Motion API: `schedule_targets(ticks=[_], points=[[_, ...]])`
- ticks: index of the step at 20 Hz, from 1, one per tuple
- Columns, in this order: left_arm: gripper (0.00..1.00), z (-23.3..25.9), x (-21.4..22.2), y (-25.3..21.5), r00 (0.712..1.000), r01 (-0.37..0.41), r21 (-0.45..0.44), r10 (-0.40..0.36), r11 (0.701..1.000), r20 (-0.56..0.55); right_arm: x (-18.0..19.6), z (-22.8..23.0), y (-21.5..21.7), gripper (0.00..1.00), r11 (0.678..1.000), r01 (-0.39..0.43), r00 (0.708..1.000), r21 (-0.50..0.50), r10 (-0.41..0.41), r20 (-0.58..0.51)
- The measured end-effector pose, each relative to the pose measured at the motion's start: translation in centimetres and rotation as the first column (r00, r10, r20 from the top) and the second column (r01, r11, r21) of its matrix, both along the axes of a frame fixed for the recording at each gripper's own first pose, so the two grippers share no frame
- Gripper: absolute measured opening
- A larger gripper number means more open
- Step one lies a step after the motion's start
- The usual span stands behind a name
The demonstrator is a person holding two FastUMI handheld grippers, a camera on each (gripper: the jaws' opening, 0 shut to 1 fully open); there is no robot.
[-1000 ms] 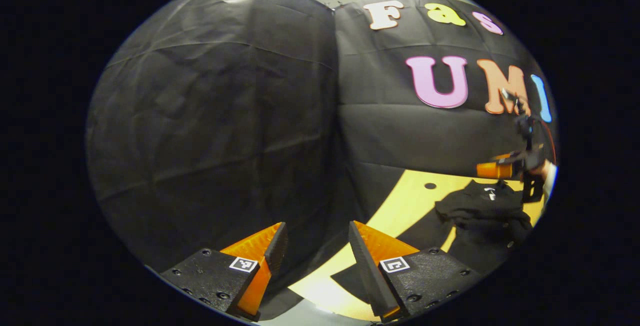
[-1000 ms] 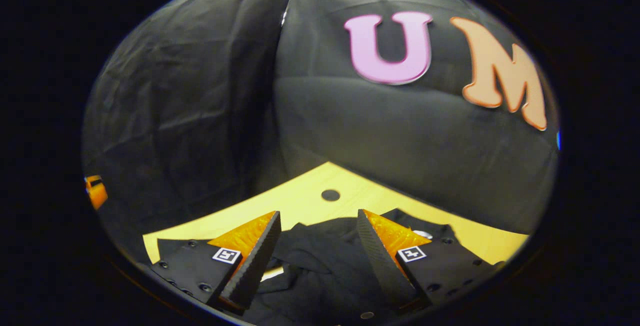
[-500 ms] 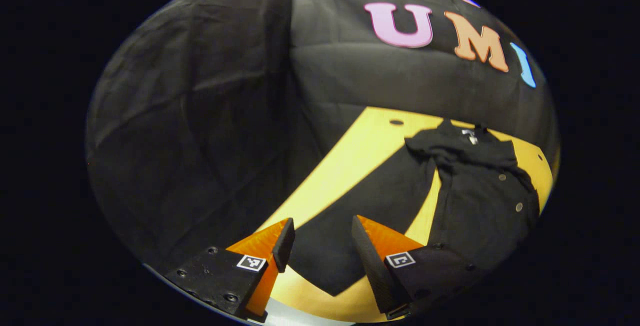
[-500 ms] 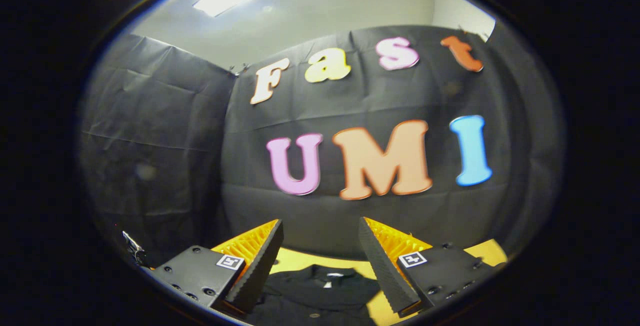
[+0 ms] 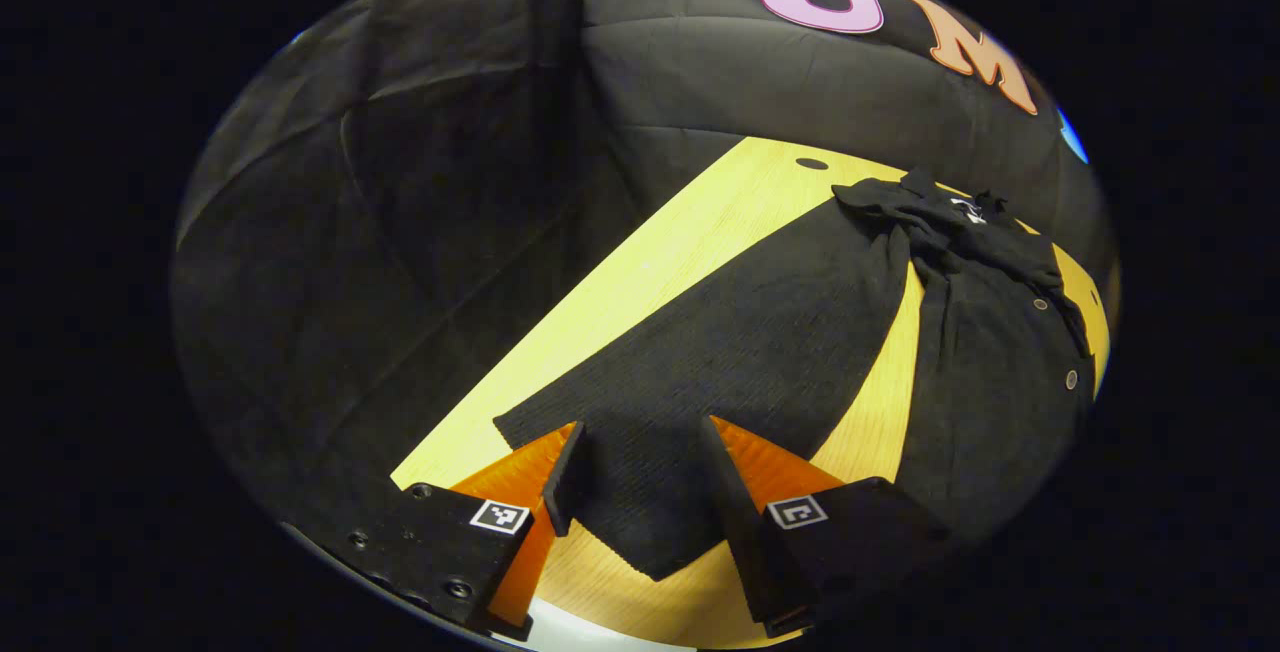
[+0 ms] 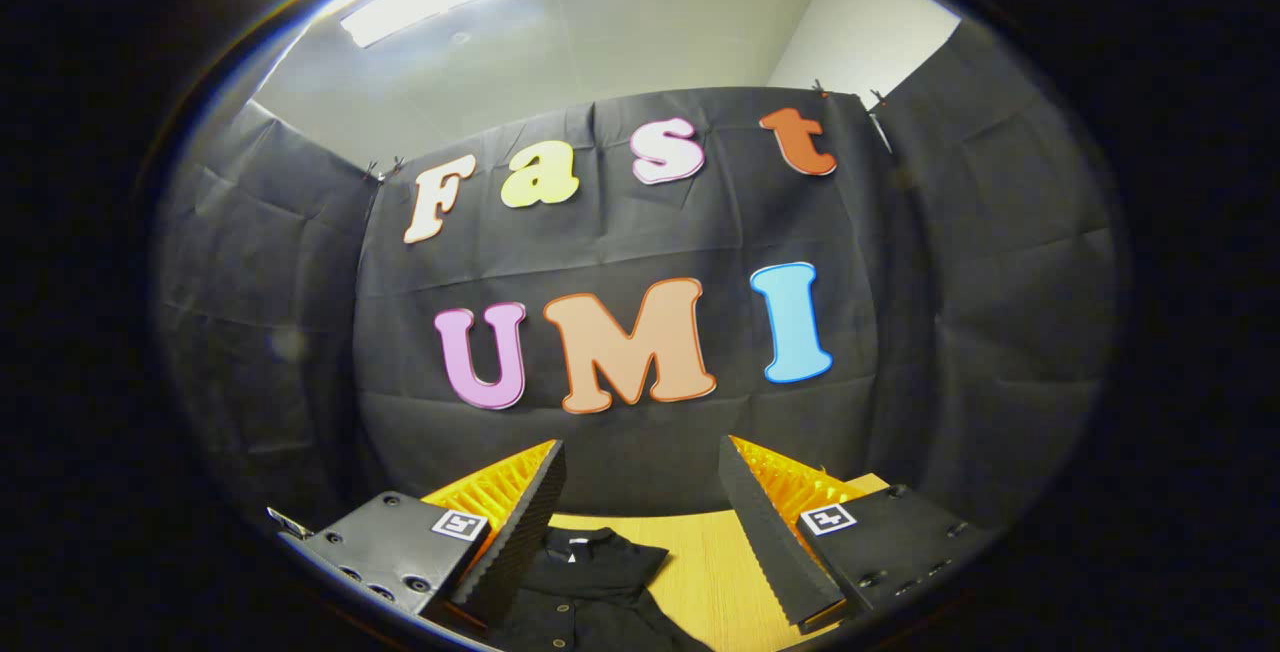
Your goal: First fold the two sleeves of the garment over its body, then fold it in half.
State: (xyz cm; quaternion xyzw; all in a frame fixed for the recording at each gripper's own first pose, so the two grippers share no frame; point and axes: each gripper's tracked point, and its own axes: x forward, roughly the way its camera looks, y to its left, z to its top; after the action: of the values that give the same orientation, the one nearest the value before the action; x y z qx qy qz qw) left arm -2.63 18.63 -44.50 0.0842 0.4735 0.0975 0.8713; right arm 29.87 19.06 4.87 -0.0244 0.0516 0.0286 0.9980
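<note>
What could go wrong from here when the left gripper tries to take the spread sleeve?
1. The left gripper is open over the cuff end of the flat sleeve; closing here may pinch nothing, or only a thin edge that slips out.
2. The collar area is bunched, so folding the sleeve over the body may trap wrinkles.
3. The right gripper points at the wall, open, holding nothing; the garment may drag on the table.
</note>
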Motion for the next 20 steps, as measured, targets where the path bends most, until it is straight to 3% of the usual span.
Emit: schedule_targets(ticks=[4, 7, 9, 15, 20], points=[[0.63, -0.2, 0.0, -0.5, 1.0, 0.006, -0.042, -0.006, 0.999, 0.003, -0.2, -0.2, -0.2, 0.97, 1.0, -0.003, 1.0, -0.004, 0.003, -0.007], [0.12, -0.3, 0.4, -0.6, 1.0, -0.002, -0.006, 0.003, 1.0, 0.012, 0.3, -0.6, 0.1, 0.97, 0.999, -0.029, 0.999, -0.019, 0.028, -0.036], [0.01, -0.3, 0.6, -0.6, 1.0, -0.007, 0.021, 0.007, 1.0, 0.016, 0.2, -0.2, 0.0, 0.97, 0.999, -0.028, 0.999, -0.04, 0.027, -0.036], [0.0, -0.1, 1.0, -1.0, 0.999, -0.023, 0.016, 0.023, 1.0, 0.028, 0.1, 0.6, -0.4, 0.97, 0.998, -0.005, 0.999, -0.064, 0.002, -0.044], [0.0, 2.8, 3.3, -1.2, 0.991, -0.075, -0.017, 0.076, 0.997, 0.11, -1.1, -0.4, -3.3, 0.97, 0.997, 0.02, 0.998, -0.079, -0.025, -0.06]])
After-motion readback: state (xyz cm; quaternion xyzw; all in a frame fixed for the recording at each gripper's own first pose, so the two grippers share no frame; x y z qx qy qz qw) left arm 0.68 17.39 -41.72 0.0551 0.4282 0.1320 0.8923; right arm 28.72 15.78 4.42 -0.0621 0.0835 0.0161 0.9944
